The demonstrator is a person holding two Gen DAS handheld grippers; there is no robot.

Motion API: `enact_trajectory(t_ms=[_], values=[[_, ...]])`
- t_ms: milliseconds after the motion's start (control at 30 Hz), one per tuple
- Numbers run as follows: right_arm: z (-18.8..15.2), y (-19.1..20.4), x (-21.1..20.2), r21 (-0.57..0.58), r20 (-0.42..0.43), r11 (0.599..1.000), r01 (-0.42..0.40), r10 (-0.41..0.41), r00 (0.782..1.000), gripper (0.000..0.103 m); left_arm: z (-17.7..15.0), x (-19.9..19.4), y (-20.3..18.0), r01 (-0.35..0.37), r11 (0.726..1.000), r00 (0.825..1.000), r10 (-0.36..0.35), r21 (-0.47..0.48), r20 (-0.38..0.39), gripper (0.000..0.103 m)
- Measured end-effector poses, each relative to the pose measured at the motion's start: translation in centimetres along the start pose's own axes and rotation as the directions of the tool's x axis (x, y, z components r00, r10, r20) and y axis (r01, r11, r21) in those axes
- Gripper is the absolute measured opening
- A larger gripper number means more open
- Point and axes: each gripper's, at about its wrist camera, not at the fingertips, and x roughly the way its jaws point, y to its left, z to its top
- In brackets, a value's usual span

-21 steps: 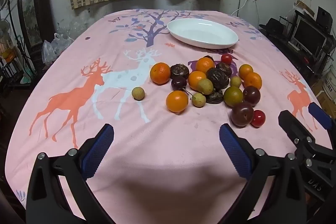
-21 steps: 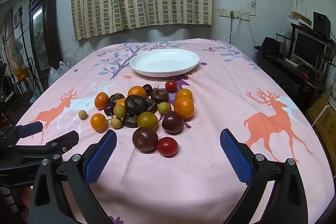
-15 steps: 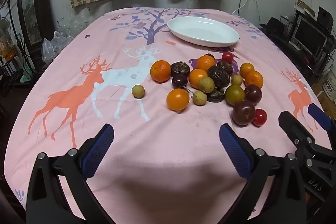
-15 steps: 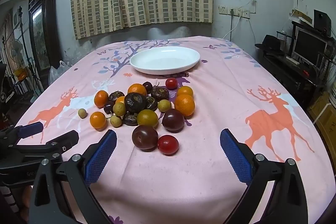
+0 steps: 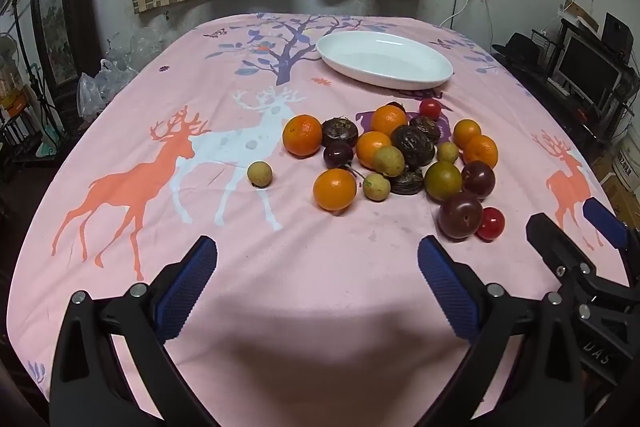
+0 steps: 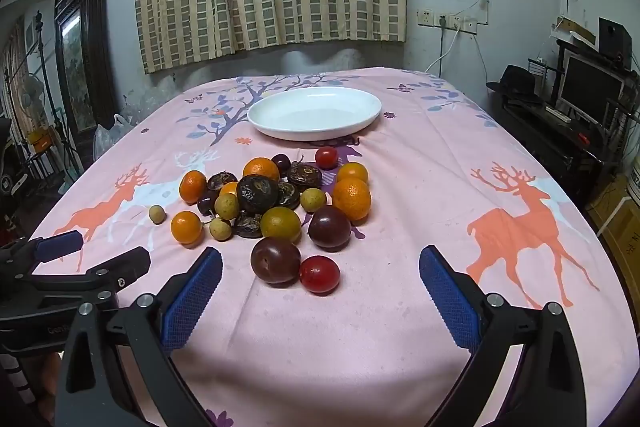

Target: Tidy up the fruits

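Observation:
A heap of fruit (image 5: 400, 159) (image 6: 272, 203) lies mid-table: several oranges, dark plums, small yellow-green fruits, wrinkled brown ones and red cherry tomatoes. One small yellow-green fruit (image 5: 259, 173) sits apart to the left. Behind the heap stands an empty white oval dish (image 5: 384, 58) (image 6: 314, 111). My left gripper (image 5: 316, 279) hovers open over bare cloth in front of the heap, holding nothing. My right gripper (image 6: 320, 283) is open too, just short of a dark plum (image 6: 275, 259) and a red tomato (image 6: 319, 274). Each gripper shows at the edge of the other's view.
The table wears a pink cloth with deer and tree prints (image 5: 132, 179). A monitor and shelves (image 6: 588, 95) stand to the right, plastic bags (image 5: 100, 79) and a dark cabinet to the left. Checked curtains hang behind.
Both views have tilted slightly up and back from the table; the fruit sits a little lower in the right view. Nothing on the table moved and both grippers stayed open.

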Motion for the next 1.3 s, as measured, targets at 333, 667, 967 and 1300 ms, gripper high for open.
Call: enact_trajectory(t_ms=[333,667,967,1300], values=[[-0.05,0.01,0.06,0.003,0.001,1.000,0.006,-0.006,1.000,0.099,0.16,-0.37,-0.27,0.002,1.000,1.000,-0.002,0.003,0.000,0.099],[-0.06,-0.15,-0.15,0.006,0.004,1.000,0.006,-0.006,1.000,0.099,0.20,-0.43,-0.28,0.000,1.000,1.000,0.000,-0.001,0.002,0.099],[-0.08,-0.18,-0.21,0.007,0.005,1.000,0.006,-0.006,1.000,0.099,0.22,-0.62,-0.25,0.002,1.000,1.000,-0.002,-0.002,0.004,0.099],[-0.18,-0.24,-0.38,0.009,0.003,1.000,0.007,-0.007,1.000,0.099,0.19,-0.72,-0.18,0.005,1.000,1.000,-0.005,-0.003,0.003,0.099]])
